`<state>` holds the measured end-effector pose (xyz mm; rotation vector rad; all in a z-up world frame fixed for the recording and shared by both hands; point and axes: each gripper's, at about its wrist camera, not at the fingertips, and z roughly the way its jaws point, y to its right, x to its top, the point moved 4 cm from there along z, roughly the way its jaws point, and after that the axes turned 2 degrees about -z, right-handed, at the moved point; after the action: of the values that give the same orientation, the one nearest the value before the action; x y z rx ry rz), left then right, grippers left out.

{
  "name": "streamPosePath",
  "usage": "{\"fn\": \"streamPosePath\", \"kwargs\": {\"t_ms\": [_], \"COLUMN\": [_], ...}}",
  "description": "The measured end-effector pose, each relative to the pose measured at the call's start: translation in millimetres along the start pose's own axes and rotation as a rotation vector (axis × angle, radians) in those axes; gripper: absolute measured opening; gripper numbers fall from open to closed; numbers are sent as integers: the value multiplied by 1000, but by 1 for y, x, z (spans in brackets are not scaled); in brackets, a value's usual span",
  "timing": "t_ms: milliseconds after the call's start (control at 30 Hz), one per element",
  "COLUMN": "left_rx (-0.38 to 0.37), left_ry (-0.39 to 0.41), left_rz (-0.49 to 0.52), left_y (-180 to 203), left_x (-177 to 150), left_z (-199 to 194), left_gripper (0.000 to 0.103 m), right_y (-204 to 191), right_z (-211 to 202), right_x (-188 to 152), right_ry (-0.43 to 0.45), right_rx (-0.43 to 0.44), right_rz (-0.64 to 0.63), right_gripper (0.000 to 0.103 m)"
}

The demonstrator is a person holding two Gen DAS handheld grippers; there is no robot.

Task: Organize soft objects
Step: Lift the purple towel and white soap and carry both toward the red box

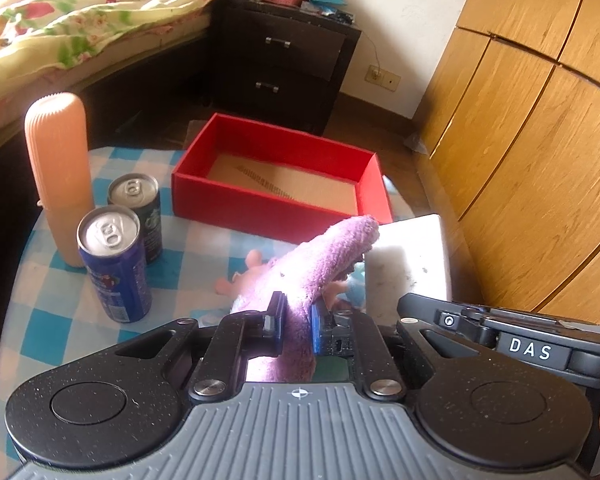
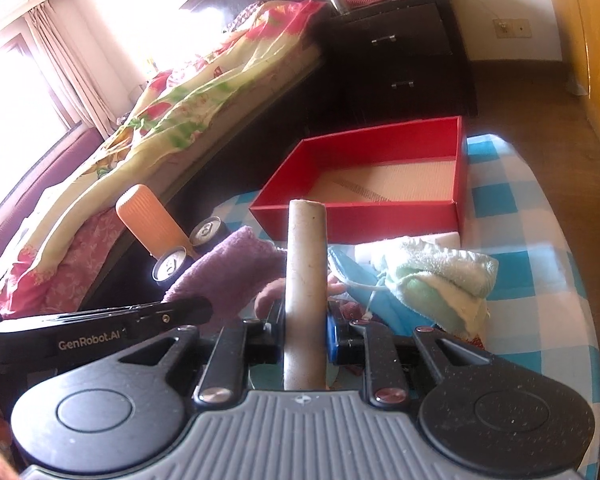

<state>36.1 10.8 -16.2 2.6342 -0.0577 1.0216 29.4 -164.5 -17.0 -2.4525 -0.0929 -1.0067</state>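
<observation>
Ahead of both fingertips: red box (image 1: 278, 184), open | left gripper (image 1: 296, 318) clamps purple towel (image 1: 324, 260), long axis forward | right gripper (image 2: 304, 320) clamps white sponge (image 2: 305, 280) edge-on, equally near.

A sunlit window (image 2: 28, 52) brightens the floral-covered bed (image 1: 80, 24), dark nightstand (image 1: 288, 64), wooden wardrobe (image 1: 540, 120) and brown floor (image 2: 540, 92).

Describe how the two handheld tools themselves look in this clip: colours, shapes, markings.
Both match: black speckled bodies with two round discs, a grey ribbed plate bearing a small crosshair mark, black linkage bars with silver rivets, and one blue pad. The left tool appears from the side in the right view, lettered "GenRobot.AI"; the right tool shows "DAS" in the left view.
</observation>
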Motion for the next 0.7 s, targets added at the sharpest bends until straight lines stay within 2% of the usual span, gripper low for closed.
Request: {"fn": "streamPosePath", "kwargs": {"t_ms": [233,700], "left_rx": [-29,-70], "left_ry": [78,119], "left_rz": [-18,-30], "left_y": [10,22], "left_x": [17,34], "left_z": [-16,-17], "left_gripper": [10,10], "right_y": [-5,-10], "right_z": [-13,-20], "right_x": [10,26], "right_ry": [54,111], "right_rx": [11,32], "right_rz": [2,10], "right_gripper": [0,0]}}
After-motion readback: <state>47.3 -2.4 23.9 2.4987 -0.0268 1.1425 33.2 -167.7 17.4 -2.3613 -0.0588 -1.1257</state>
